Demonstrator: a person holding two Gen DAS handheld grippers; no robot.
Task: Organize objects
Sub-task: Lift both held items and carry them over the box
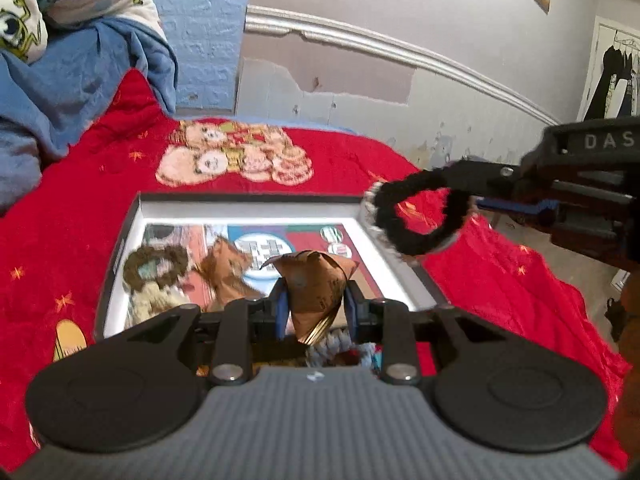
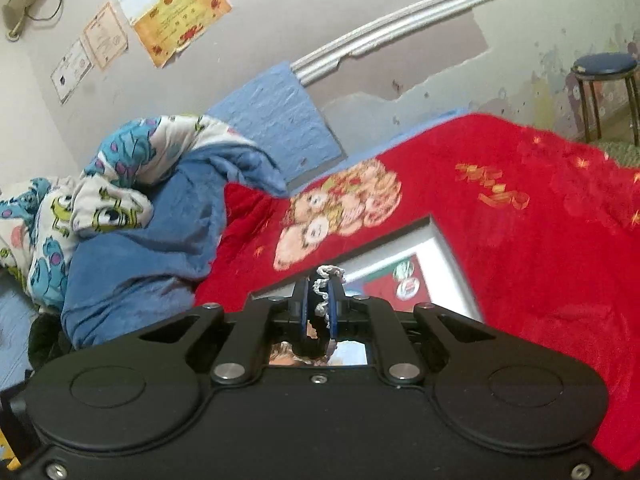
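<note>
A shallow box [image 1: 368, 232] with a white rim lies on the red blanket [image 1: 100, 184]. In it lie a dark fuzzy scrunchie [image 1: 156, 266], a cream one [image 1: 154, 300] and a brown satin one [image 1: 228, 276]. My left gripper [image 1: 314, 300] is shut on a brown satin scrunchie [image 1: 316, 280] above the box's near side. My right gripper [image 1: 480, 196] is shut on a black fuzzy scrunchie [image 1: 420, 216] with white trim, held over the box's right rim. In the right wrist view, that scrunchie [image 2: 320, 300] sits between the right gripper's [image 2: 319, 300] blue pads, above the box [image 2: 440, 256].
A blue blanket [image 1: 60, 92] and a cartoon-print quilt [image 2: 100, 200] are heaped at the head of the bed. A peeling wall with silver moulding [image 1: 360, 40] runs behind the bed. A stool [image 2: 604, 88] stands by its far end. A knitted item [image 1: 340, 344] lies under the left gripper.
</note>
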